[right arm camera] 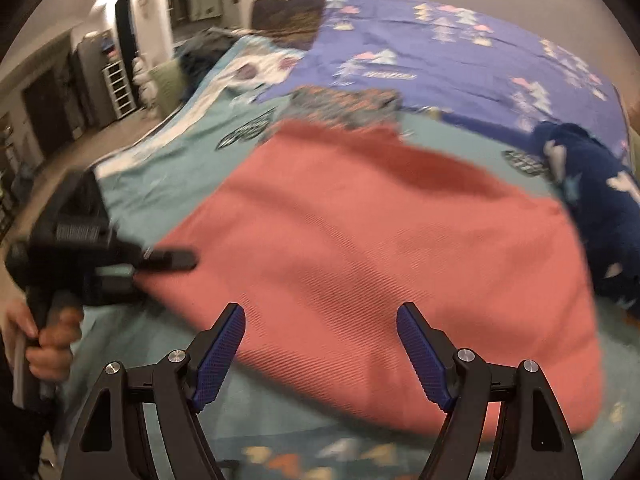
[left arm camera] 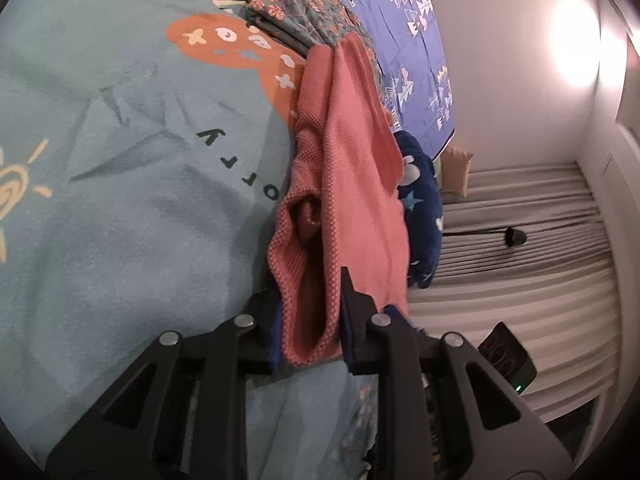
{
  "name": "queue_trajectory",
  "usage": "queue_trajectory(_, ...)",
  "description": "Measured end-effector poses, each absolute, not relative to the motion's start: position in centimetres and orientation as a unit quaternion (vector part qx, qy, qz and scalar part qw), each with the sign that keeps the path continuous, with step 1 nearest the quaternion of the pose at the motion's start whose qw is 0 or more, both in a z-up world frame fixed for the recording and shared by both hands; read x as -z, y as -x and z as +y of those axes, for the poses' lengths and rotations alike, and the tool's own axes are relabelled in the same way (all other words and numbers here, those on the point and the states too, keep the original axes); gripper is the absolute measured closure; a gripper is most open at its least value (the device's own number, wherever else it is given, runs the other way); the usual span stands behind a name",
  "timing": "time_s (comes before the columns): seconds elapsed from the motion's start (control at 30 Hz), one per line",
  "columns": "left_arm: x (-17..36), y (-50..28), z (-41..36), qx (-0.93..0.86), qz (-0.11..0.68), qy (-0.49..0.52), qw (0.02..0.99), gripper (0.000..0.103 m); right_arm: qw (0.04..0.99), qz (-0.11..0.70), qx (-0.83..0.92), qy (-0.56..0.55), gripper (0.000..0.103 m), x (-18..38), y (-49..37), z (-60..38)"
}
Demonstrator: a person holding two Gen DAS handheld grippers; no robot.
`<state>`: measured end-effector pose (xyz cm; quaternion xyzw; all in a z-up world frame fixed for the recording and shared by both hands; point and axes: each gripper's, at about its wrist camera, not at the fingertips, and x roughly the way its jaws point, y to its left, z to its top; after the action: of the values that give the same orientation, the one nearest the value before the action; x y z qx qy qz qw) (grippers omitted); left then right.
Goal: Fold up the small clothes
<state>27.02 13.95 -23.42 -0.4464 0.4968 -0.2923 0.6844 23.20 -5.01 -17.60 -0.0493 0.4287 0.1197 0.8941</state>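
A coral knitted garment (right arm camera: pixel 380 240) lies spread on the teal blanket (right arm camera: pixel 168 184). In the left wrist view its edge (left arm camera: pixel 352 160) is bunched up, with my left gripper (left arm camera: pixel 310 284) shut on a fold of it. The right wrist view shows that same gripper (right arm camera: pixel 168 260) clamped on the garment's left edge, held by a person's hand (right arm camera: pixel 48 340). Just above the garment's near edge my right gripper (right arm camera: pixel 320 308) stands open, its blue pads (right arm camera: pixel 224 352) wide apart with nothing between them. This view is blurred.
A navy garment with stars (right arm camera: pixel 592 200) lies right of the coral one, a floral garment (right arm camera: pixel 344 104) behind it. A purple patterned sheet (right arm camera: pixel 440 60) covers the far part of the bed. Grey pleated fabric (left arm camera: pixel 520 220) hangs past the bed's edge. A room with shelves (right arm camera: pixel 120 88) opens at left.
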Motion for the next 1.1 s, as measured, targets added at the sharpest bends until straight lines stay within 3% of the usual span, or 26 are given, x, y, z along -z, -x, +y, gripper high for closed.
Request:
queue_trajectory(0.4,20.7,-27.1,13.2,0.262,0.518,0.359,0.731,0.082,0.901,0.433,0.002,-0.011,0.029,18.5,-18.3,-17.8)
queue_trajectory(0.57,16.3,-25.4,15.3,0.243,0.481,0.318,0.78,0.08,0.889,0.448,0.079,-0.053,0.028,17.8,-15.9,-24.4)
queue_trajectory(0.6,15.0,-25.2,15.2,0.253,0.466,0.319,0.786,0.078,0.89,0.443,0.088,-0.061,0.028,17.2,-15.5,-25.0)
queue_trajectory(0.67,12.2,-24.8,13.7,0.282,0.433,0.315,0.796,0.058,0.906,0.407,0.094,-0.076,0.028,15.2,-14.8,-24.8)
queue_trajectory(0.73,10.4,-24.9,10.6,0.328,0.411,0.304,0.794,0.052,0.922,0.374,0.076,-0.063,0.028,13.5,-15.0,-23.0)
queue_trajectory(0.83,11.1,-25.5,4.8,0.391,0.435,0.273,0.764,0.052,0.933,0.356,0.026,-0.042,0.028,12.8,-16.8,-19.3)
queue_trajectory(0.97,17.2,-26.2,-0.4,0.398,0.522,0.25,0.711,0.052,0.919,0.391,-0.028,-0.04,0.031,15.2,-19.5,-16.7)
queue_trajectory(1.0,19.0,-26.0,-0.6,0.392,0.536,0.247,0.706,0.055,0.917,0.398,-0.021,-0.019,0.031,15.9,-19.7,-16.3)
queue_trajectory(1.03,19.3,-25.8,-0.3,0.394,0.526,0.25,0.711,0.069,0.912,0.409,-0.014,0.002,0.031,16.7,-19.7,-16.1)
queue_trajectory(1.07,19.6,-25.7,0.4,0.397,0.52,0.254,0.713,0.076,0.906,0.424,-0.013,0.014,0.031,17.5,-19.6,-16.1)
queue_trajectory(1.1,20.0,-25.6,1.3,0.398,0.525,0.267,0.703,0.076,0.905,0.424,-0.02,0.013,0.031,17.8,-19.2,-16.3)
